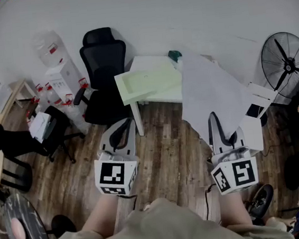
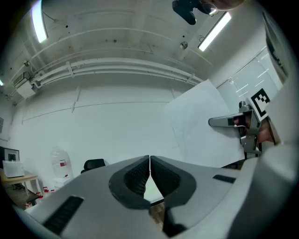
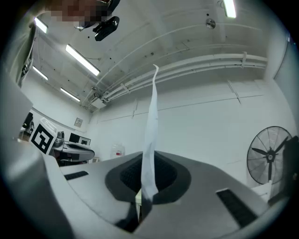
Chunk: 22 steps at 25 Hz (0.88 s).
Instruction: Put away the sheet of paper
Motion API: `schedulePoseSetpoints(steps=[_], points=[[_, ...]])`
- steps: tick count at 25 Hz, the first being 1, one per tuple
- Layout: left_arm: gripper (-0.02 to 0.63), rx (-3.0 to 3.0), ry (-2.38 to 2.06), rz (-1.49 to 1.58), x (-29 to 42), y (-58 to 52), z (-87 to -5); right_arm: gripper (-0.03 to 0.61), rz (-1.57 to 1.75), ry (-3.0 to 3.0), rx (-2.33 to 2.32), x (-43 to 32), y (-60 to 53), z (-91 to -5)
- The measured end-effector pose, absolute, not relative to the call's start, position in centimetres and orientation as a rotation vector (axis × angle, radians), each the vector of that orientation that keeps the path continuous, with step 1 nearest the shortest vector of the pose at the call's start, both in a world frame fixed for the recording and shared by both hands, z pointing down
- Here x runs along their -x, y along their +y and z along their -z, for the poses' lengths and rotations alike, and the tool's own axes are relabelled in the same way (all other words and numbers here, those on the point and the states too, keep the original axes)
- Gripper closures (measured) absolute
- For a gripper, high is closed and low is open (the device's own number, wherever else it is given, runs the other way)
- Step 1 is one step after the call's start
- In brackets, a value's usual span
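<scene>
A white sheet of paper (image 1: 211, 96) hangs in the air over the floor, right of the small table. My right gripper (image 1: 218, 131) is shut on its lower edge; in the right gripper view the sheet of paper (image 3: 150, 140) rises edge-on from between the closed jaws of the right gripper (image 3: 145, 193). My left gripper (image 1: 120, 134) is held beside it, shut and empty. In the left gripper view the left gripper (image 2: 149, 179) shows its jaws pressed together, with the sheet of paper (image 2: 201, 126) and the right gripper (image 2: 243, 126) off to the right.
A white table (image 1: 149, 63) carries a pale green folder (image 1: 145, 82) and a dark green thing (image 1: 174, 55). A black office chair (image 1: 101, 68) stands left of it, a floor fan (image 1: 287, 64) at right. Water bottles (image 1: 52, 52) and another chair (image 1: 34, 136) are left.
</scene>
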<state>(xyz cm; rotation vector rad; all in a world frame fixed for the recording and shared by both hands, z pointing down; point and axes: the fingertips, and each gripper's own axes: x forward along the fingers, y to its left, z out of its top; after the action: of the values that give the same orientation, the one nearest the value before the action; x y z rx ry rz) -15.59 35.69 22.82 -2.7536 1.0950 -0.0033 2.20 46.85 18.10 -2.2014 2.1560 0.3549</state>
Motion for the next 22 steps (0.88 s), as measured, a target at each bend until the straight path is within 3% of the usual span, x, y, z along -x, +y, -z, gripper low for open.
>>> schedulePoseSetpoints(steps=[22], points=[[0.592,2.744,1.118,0.094,12.7,39.1,-25.1,0.555,-0.241,2.19,2.174,-5.6,50.6,-21.5]])
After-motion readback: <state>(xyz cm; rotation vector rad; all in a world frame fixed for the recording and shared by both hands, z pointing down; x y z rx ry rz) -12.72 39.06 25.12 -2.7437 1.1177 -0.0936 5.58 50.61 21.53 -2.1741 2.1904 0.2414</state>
